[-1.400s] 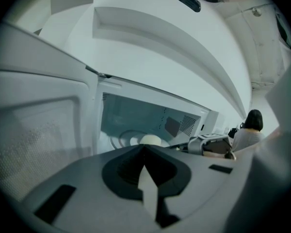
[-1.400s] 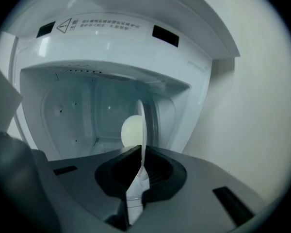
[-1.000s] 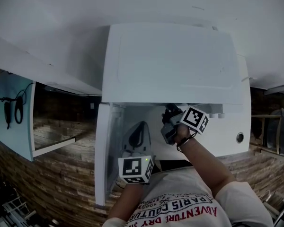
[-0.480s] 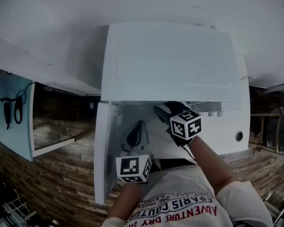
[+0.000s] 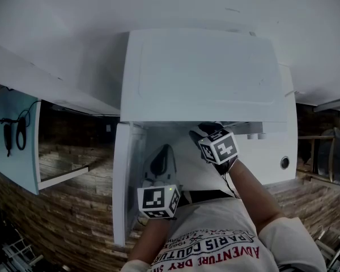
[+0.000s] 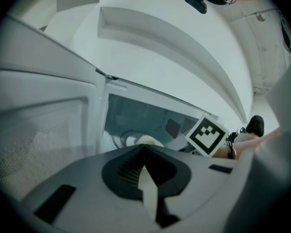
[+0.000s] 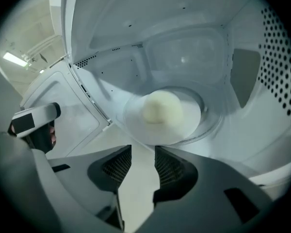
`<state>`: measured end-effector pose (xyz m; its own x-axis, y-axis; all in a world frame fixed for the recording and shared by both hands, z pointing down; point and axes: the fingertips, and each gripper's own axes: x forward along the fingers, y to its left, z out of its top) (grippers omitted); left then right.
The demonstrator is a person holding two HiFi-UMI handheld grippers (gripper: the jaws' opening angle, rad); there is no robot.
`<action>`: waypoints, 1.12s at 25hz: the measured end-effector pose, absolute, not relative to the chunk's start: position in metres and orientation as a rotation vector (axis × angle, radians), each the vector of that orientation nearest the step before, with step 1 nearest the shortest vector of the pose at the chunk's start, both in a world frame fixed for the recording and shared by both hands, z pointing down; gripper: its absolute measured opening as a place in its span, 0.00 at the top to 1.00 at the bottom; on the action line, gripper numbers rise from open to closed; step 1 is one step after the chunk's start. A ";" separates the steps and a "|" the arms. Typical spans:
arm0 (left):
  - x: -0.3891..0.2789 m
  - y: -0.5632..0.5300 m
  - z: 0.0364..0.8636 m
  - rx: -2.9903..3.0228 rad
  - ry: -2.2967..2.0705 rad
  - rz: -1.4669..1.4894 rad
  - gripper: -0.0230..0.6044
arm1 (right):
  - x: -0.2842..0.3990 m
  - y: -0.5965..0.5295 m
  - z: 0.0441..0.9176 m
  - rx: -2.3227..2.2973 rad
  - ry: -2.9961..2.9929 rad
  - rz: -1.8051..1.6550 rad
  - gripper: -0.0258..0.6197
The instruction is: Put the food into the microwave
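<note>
One pale, smooth, domed bun [image 7: 160, 108] sits on the round glass plate [image 7: 203, 125] inside the glossy white microwave [image 5: 204, 78], just ahead of the right gripper [image 7: 143, 148] and clear of it. Its ribbed dark jaws stand apart, closing with nothing between them; the left gripper [image 6: 144, 148] has its jaws pressed together, empty.

The microwave [image 5: 204, 78] has a smooth, matt white shell. Its cavity walls look glossy, and the right one is pierced with small holes. The glass plate [image 7: 136, 125] inside is clear and shiny. The food [image 7: 161, 108] looks pale and matt. The wooden planks [image 5: 73, 220] at near left are rough.
</note>
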<state>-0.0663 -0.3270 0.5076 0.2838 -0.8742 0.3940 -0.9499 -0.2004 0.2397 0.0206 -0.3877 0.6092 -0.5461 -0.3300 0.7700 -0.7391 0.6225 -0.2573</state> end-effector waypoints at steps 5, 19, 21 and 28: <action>-0.066 -0.328 0.509 2.126 -1.626 0.234 0.95 | 0.018 -0.389 0.611 0.841 -2.140 0.820 0.76; -0.051 -0.325 0.489 2.214 -1.570 0.226 0.95 | 0.038 -0.373 0.555 1.116 -2.225 0.728 0.92; -0.049 -0.327 0.478 2.254 -1.561 0.219 0.95 | 0.037 -0.367 0.537 1.162 -2.264 0.715 0.94; -0.033 -0.319 0.435 2.398 -1.508 0.175 0.95 | 0.035 -0.336 0.457 1.306 -2.425 0.531 0.94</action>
<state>-0.0333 -0.3185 0.4350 0.4412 -0.8587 0.2607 -0.8956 -0.4030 0.1882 0.0354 -0.3356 0.4566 -0.5223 -0.7199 0.4571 -0.8450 0.5089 -0.1640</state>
